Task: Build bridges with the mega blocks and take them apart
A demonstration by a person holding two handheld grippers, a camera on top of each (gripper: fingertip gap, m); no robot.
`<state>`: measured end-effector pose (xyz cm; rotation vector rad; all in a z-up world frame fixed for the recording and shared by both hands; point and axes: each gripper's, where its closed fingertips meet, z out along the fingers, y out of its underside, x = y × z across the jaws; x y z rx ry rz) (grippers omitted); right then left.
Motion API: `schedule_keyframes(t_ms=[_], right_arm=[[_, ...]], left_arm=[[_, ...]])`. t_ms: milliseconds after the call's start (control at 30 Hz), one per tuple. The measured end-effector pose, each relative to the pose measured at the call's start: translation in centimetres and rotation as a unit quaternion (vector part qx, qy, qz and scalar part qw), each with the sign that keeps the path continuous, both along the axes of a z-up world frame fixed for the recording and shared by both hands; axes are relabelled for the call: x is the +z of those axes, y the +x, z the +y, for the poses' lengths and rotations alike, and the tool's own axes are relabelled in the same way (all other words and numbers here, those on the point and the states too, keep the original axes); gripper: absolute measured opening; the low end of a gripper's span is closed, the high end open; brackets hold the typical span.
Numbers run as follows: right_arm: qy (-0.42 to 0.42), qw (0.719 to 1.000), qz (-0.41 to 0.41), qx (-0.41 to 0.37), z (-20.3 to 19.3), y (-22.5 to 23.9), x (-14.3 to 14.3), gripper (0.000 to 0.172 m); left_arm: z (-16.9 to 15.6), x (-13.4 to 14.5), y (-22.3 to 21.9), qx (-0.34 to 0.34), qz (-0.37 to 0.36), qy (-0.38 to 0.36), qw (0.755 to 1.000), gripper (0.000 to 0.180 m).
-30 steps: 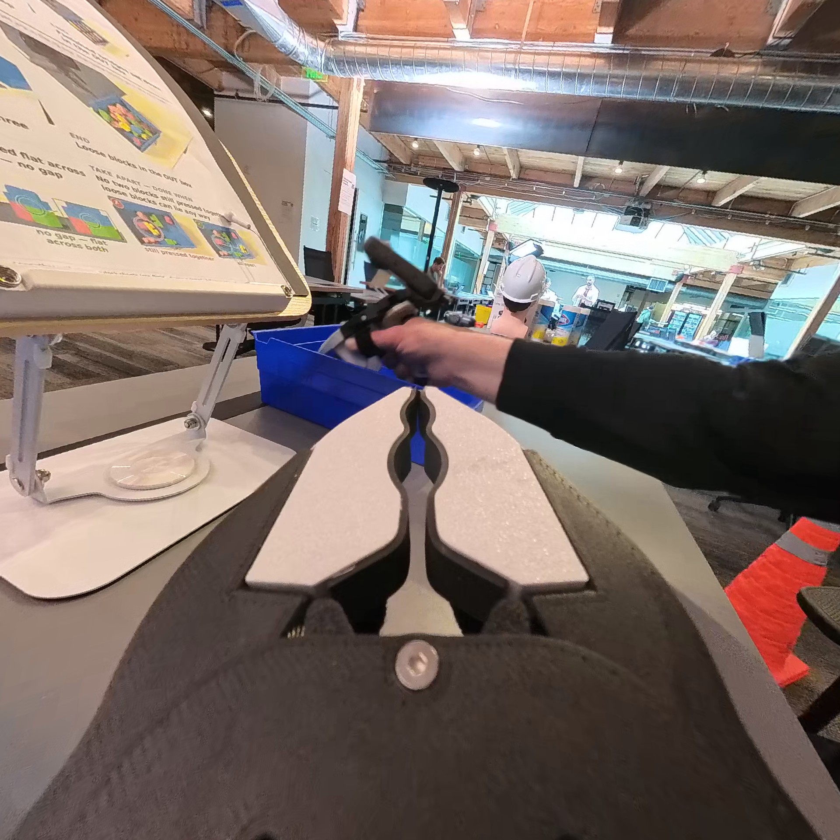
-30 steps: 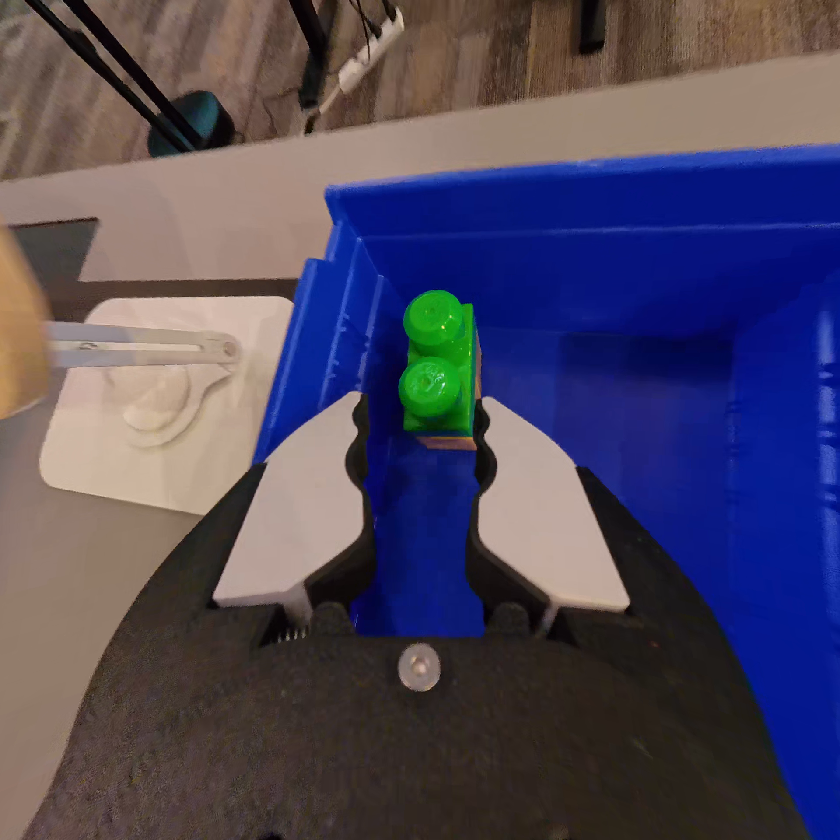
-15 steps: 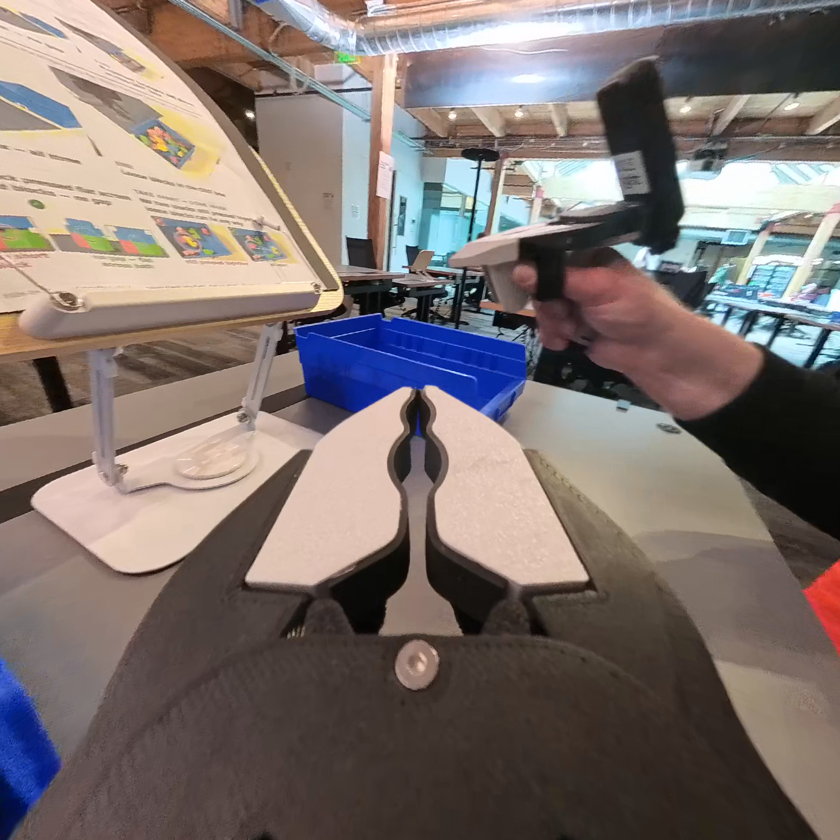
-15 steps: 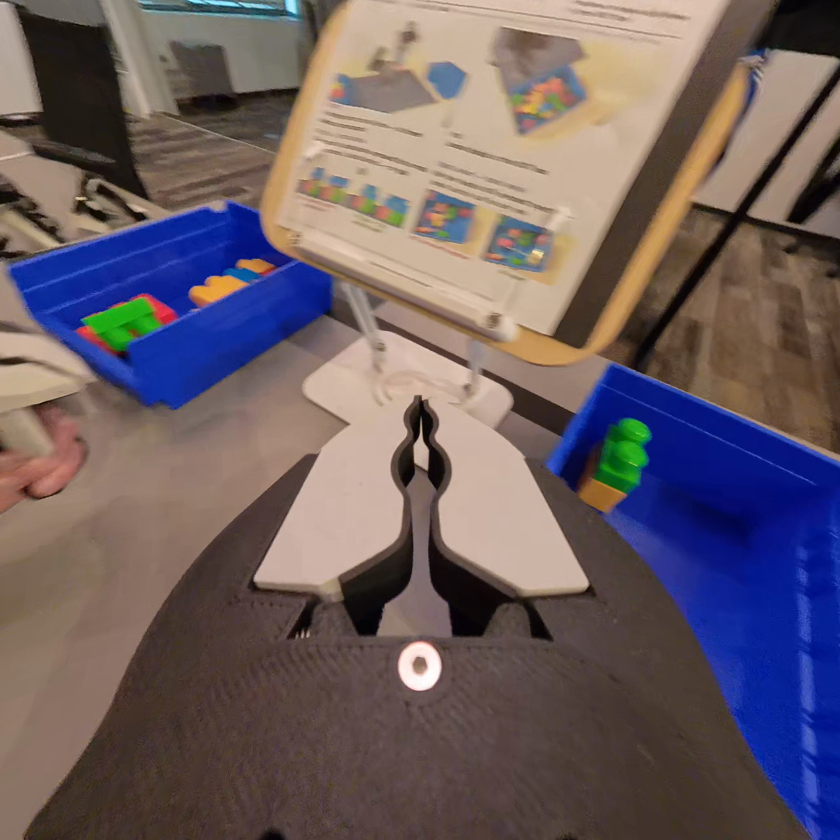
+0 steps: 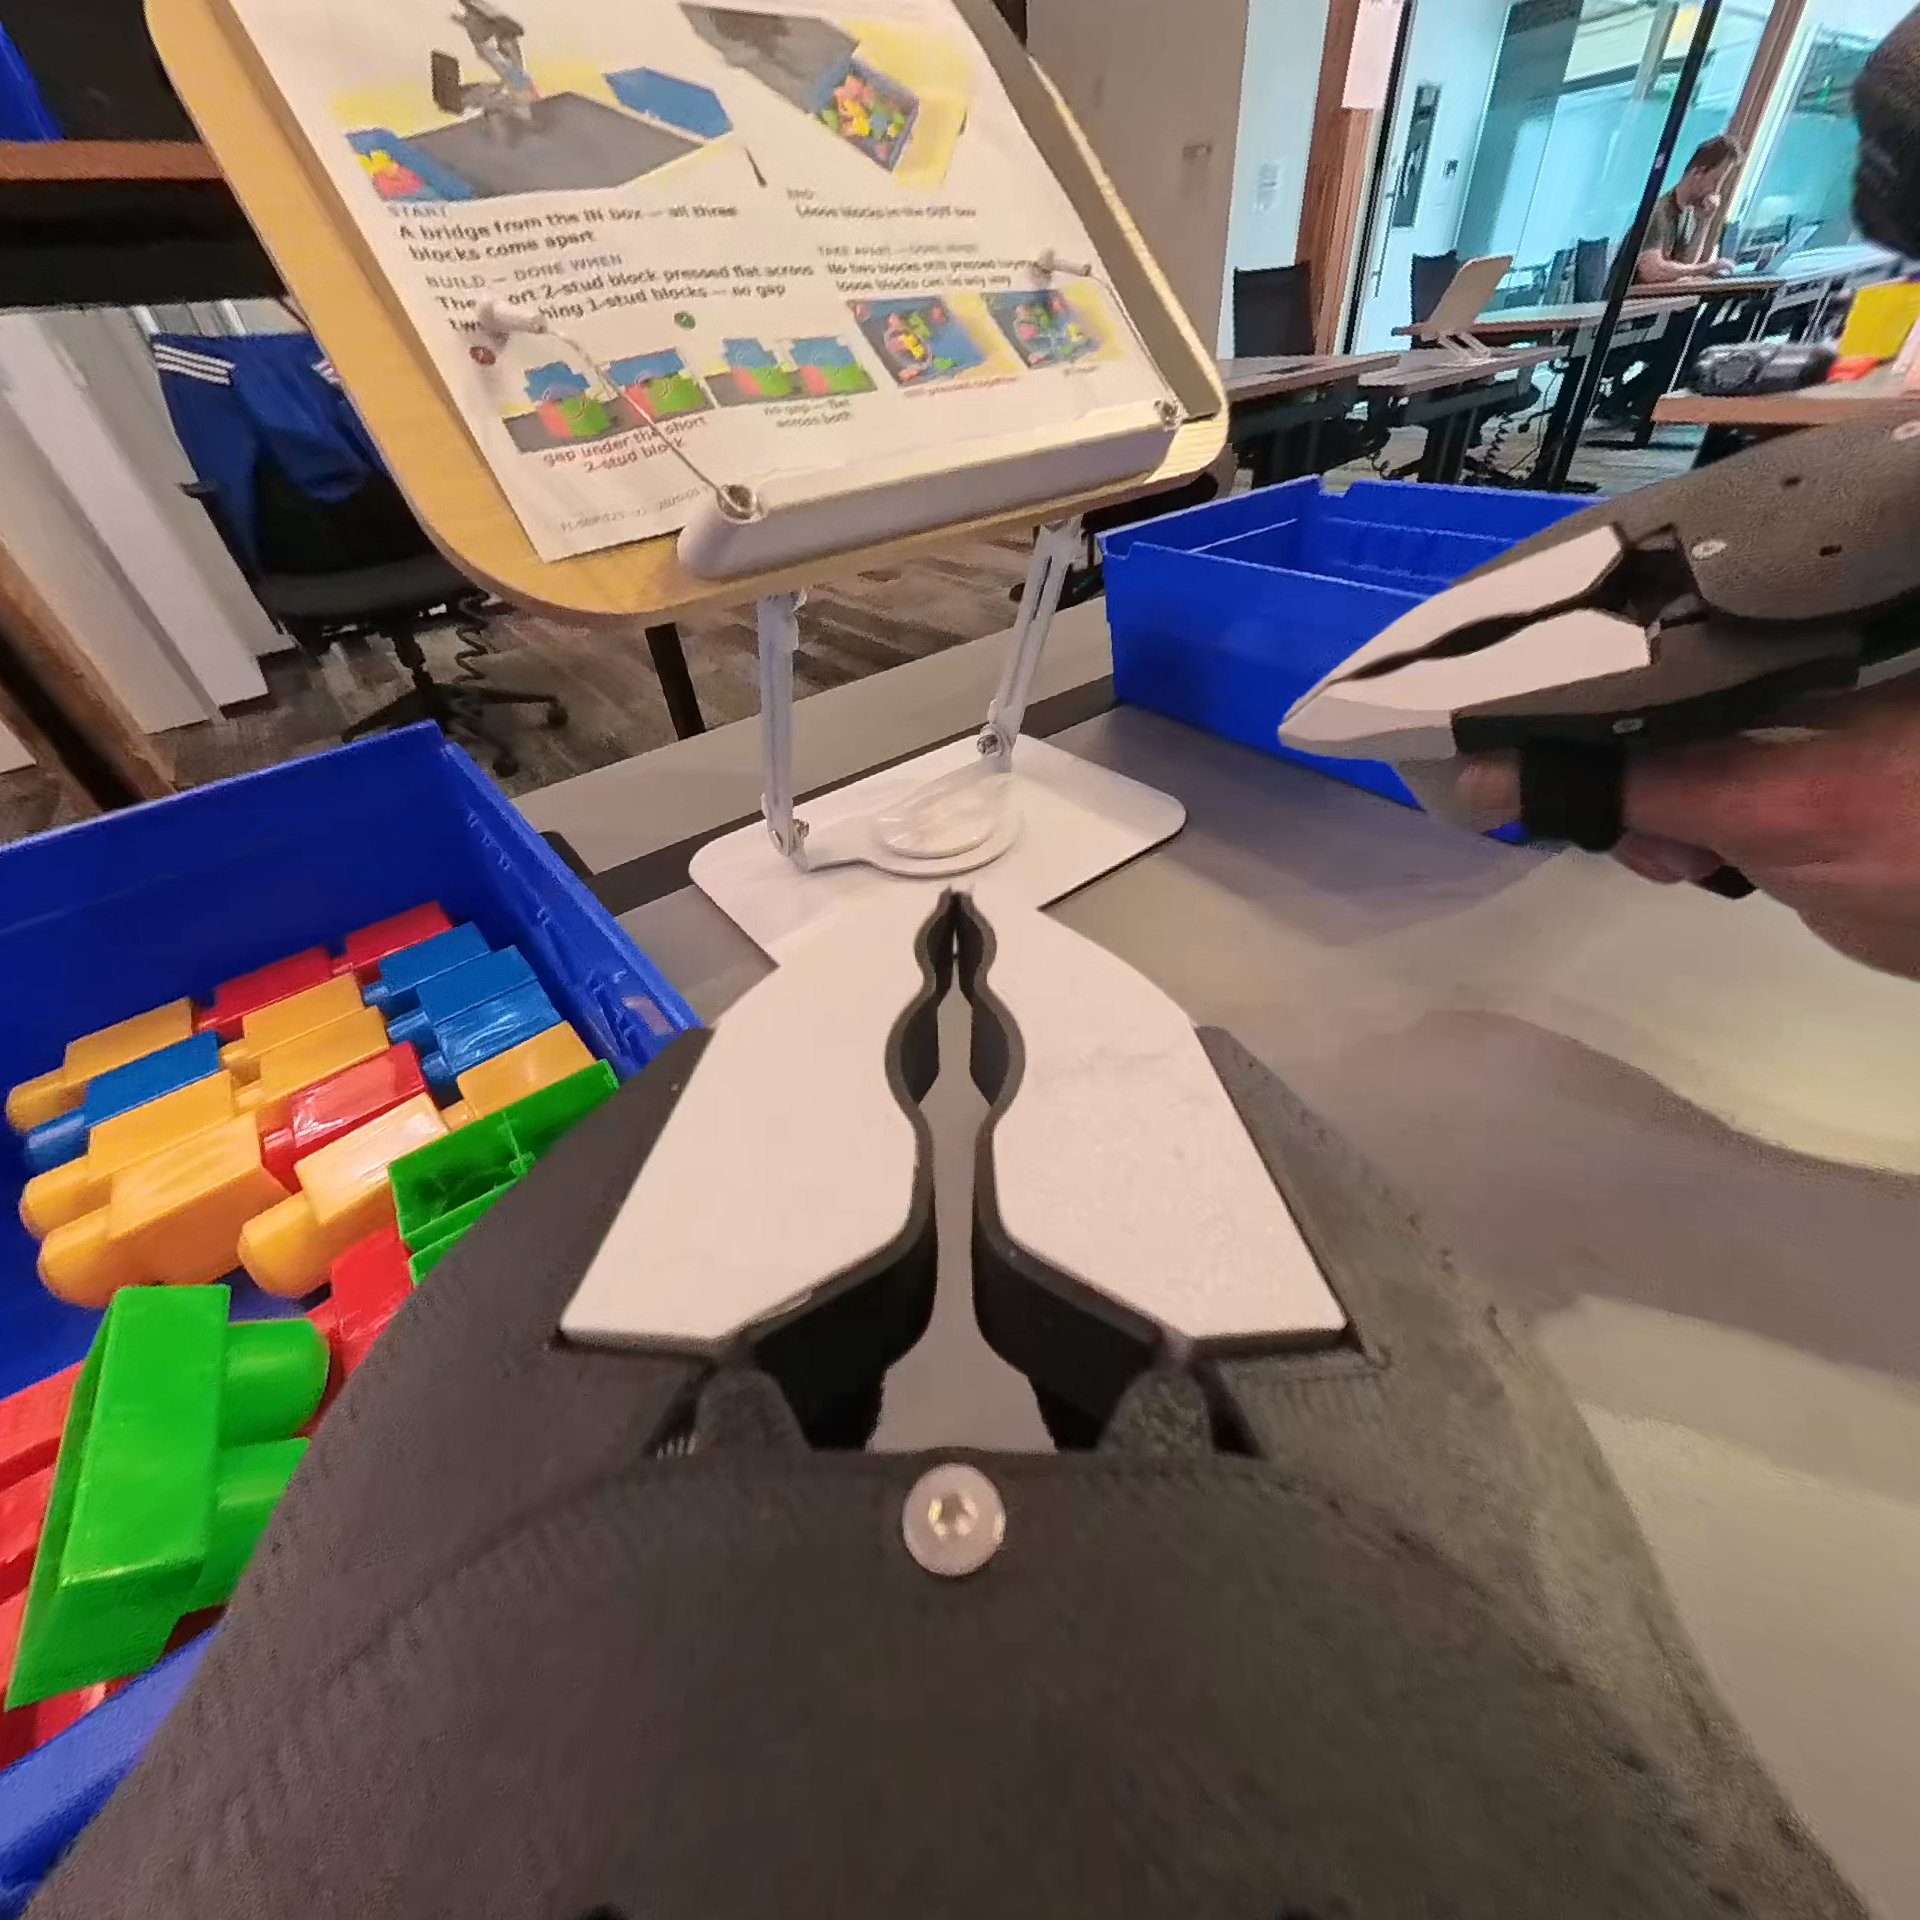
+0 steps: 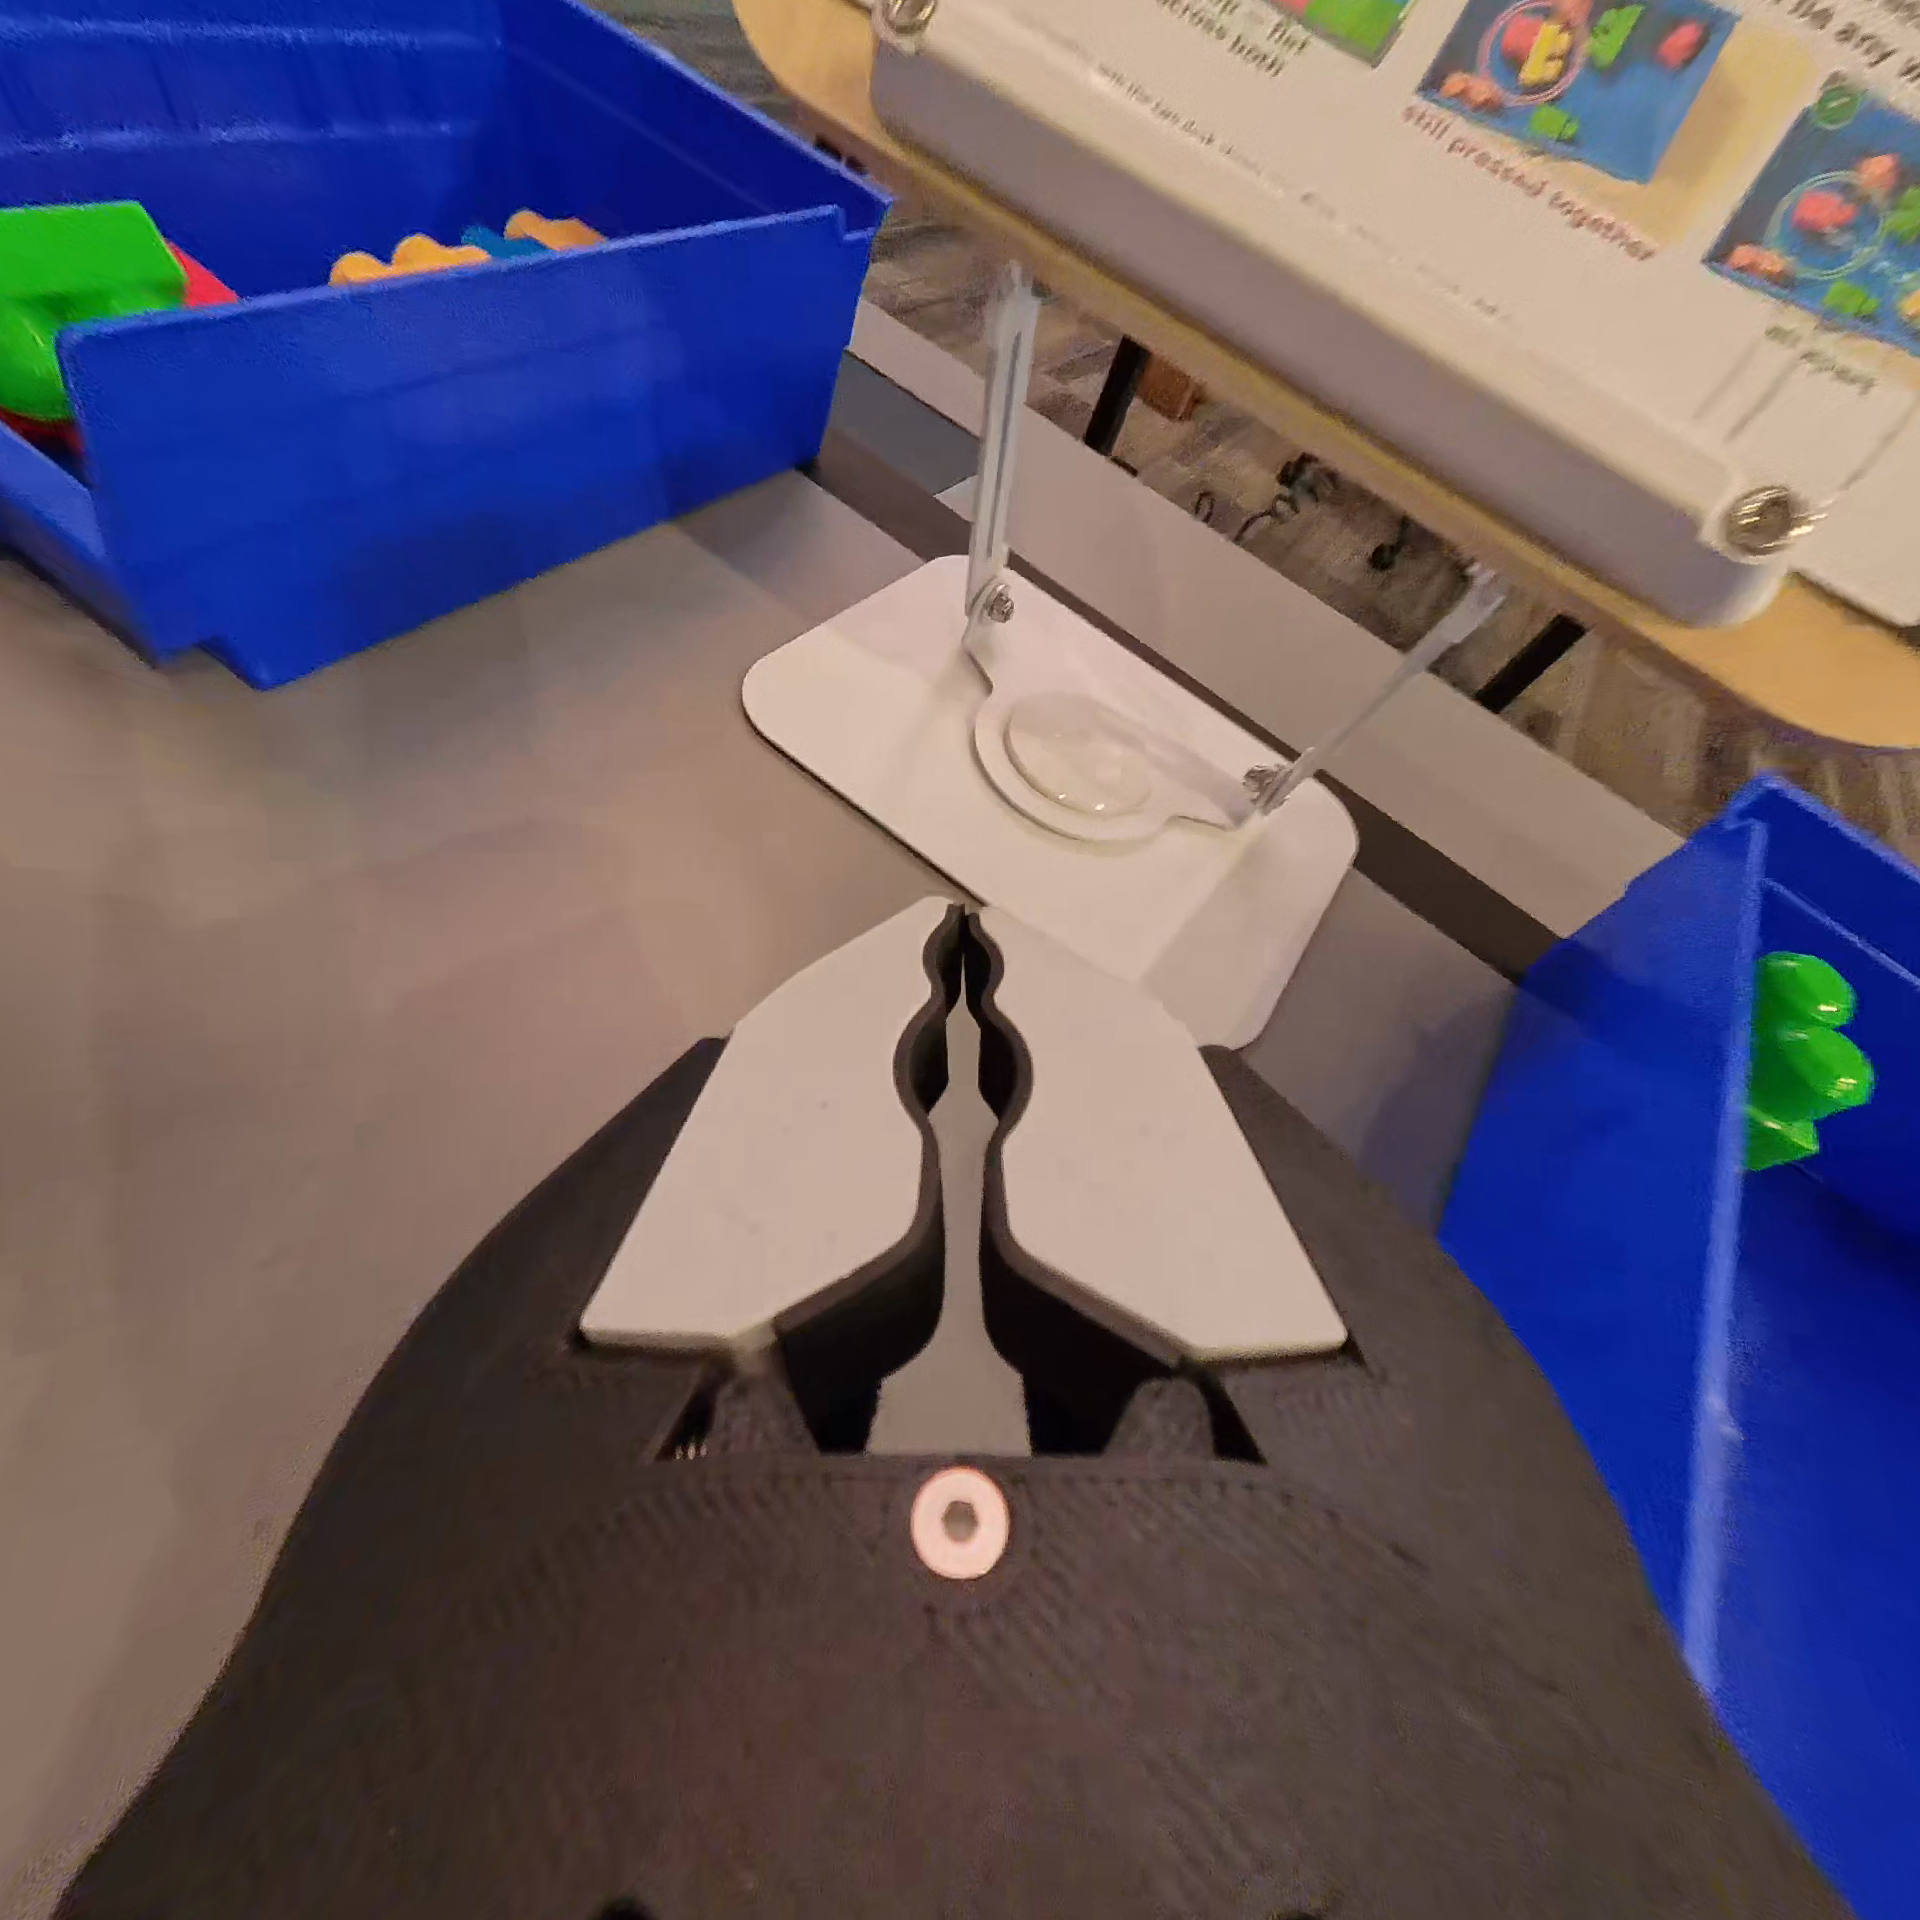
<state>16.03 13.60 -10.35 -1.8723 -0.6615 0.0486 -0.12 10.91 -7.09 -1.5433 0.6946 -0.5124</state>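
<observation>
Both grippers' fingers clenched, nothing held: left gripper (image 5: 954, 914), right gripper (image 6: 961, 925). Lower-left bin (image 5: 540, 894) full of blocks (image 5: 312, 1101); right bin (image 6: 1621, 1039) holds 1 green block (image 6: 1803, 1060). Most work left.

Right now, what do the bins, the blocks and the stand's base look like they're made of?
Bins: rigid blue plastic, moulded ribs, slight sheen.
Blocks: glossy moulded plastic, with bright highlights.
Stand base: probably white-painted metal, thin, flat and matte.
</observation>
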Motion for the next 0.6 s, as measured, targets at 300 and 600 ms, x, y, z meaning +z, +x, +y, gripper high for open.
schedule_keyframes(t_ms=[300, 600], right_arm=[[-0.016, 1.0, -0.007, 0.007, 0.3, 0.3, -2.0, 0.0], [-0.012, 1.0, -0.013, 0.022, 0.0, -0.1, -2.2, 0.0]], left_arm=[[1.1, -1.7, 0.2, 0.04, 0.061, -0.012, 0.997, 0.0], [1.0, -1.1, -0.7, 0.048, 0.054, -0.003, 0.997, 0.0]])
